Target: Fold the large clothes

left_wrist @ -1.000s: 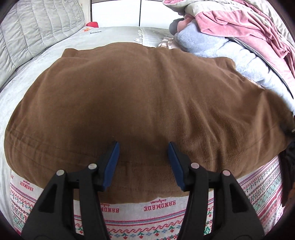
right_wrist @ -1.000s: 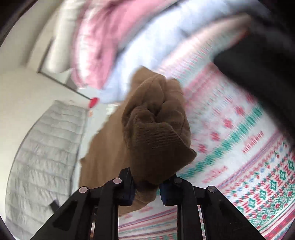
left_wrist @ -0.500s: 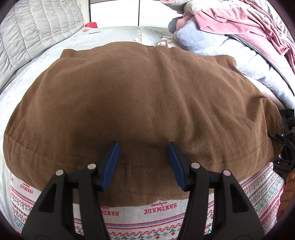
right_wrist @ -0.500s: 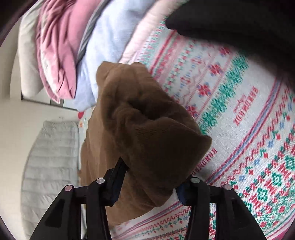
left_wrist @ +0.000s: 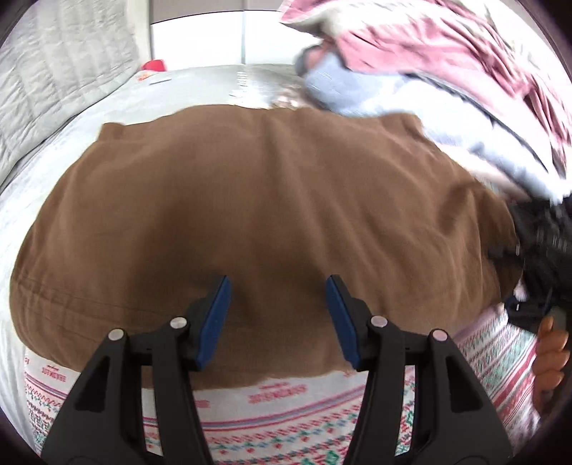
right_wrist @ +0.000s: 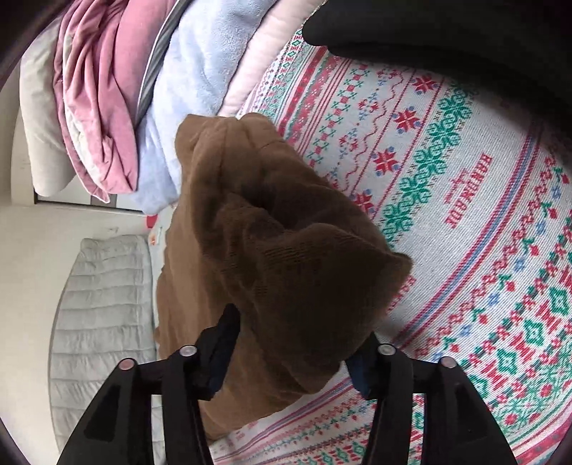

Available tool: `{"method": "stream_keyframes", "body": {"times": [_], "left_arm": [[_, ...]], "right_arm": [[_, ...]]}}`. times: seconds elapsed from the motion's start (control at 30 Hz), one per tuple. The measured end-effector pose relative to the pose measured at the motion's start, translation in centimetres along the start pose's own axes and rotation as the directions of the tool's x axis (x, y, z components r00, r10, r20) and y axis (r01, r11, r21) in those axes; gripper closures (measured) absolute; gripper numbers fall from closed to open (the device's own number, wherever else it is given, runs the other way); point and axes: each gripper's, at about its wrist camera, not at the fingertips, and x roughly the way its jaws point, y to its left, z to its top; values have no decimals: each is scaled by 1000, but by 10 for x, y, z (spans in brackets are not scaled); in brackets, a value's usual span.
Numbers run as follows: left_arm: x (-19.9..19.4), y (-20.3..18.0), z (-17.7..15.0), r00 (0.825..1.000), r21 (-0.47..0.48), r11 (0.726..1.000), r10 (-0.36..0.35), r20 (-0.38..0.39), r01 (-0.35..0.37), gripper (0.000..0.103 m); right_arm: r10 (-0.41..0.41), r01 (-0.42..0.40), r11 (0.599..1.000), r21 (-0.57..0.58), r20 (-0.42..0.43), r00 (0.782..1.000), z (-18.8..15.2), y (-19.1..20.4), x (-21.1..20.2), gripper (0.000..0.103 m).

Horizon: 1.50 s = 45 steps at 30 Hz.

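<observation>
A large brown fleece garment point(left_wrist: 264, 214) lies spread flat on a patterned white, red and green cloth point(left_wrist: 286, 429). My left gripper point(left_wrist: 277, 314) is open and empty, hovering over the garment's near hem. In the right wrist view a bunched end of the garment point(right_wrist: 286, 264) lies between the open jaws of my right gripper point(right_wrist: 293, 343); the fingers point(right_wrist: 221, 343) stand apart from the cloth. The right gripper also shows at the garment's right edge in the left wrist view point(left_wrist: 536, 257).
A pile of pink, light blue and white bedding point(left_wrist: 447, 71) sits at the back right, also in the right wrist view point(right_wrist: 143, 89). A grey quilted headboard point(left_wrist: 53, 71) stands at left. A dark garment point(right_wrist: 429, 28) lies on the patterned cloth point(right_wrist: 464, 214).
My right gripper has opened from shut on the brown bunch to wide apart, and the bunch has dropped lower toward the cloth. The left gripper stayed open, shifting slightly.
</observation>
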Motion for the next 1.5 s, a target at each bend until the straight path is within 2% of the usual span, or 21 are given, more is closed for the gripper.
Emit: {"method": "stream_keyframes", "body": {"times": [0.13, 0.27, 0.37, 0.47, 0.63, 0.73, 0.8, 0.87, 0.93, 1.03, 1.13, 1.2, 1.4, 1.5], "left_arm": [[20, -15, -5, 994, 86, 991, 105, -21, -102, 43], [32, -4, 8, 993, 46, 995, 93, -68, -90, 37], [34, -1, 21, 990, 39, 995, 95, -100, -92, 37], [38, -1, 42, 987, 40, 994, 106, -118, -102, 38], [51, -3, 99, 985, 37, 992, 126, -116, -122, 38], [76, 2, 126, 976, 17, 987, 159, -151, -158, 38], [106, 9, 133, 953, 9, 976, 213, -217, -216, 37], [132, 16, 128, 930, -2, 973, 220, -296, -231, 29], [136, 18, 128, 927, -12, 969, 234, -292, -248, 24], [136, 21, 137, 913, -30, 969, 222, -342, -246, 26], [126, 28, 160, 940, -93, 973, 178, -291, -213, 26], [125, 30, 174, 947, -104, 967, 200, -249, -232, 26], [170, 32, 187, 922, -93, 955, 243, -302, -282, 25], [187, 38, 187, 920, -151, 937, 262, -293, -315, 21]], "right_arm": [[1, 0, 1000, 27, -18, 1000, 0, -4, 4, 45], [16, -14, 998, 56, -42, 999, -3, -10, 4, 45], [24, -21, 998, 62, -57, 998, -4, -9, 3, 45], [40, -34, 996, 88, -64, 997, -3, -12, 1, 44], [46, -40, 992, 122, -48, 998, 1, -16, -4, 44], [47, -39, 990, 135, -55, 997, 0, -19, -5, 43], [45, -36, 990, 139, -67, 997, -1, -20, -4, 42], [41, -29, 990, 141, -83, 996, -2, -22, -2, 41], [36, -22, 989, 145, -97, 995, -3, -22, 0, 39], [35, -19, 989, 146, -106, 994, -4, -20, 2, 38], [37, -21, 988, 152, -105, 994, -4, -18, 2, 37], [33, -18, 988, 151, -98, 995, -3, -17, 0, 37], [23, -10, 989, 147, -85, 996, -3, -20, -4, 36], [3, 9, 991, 132, -91, 996, -4, -19, -3, 36]]}}
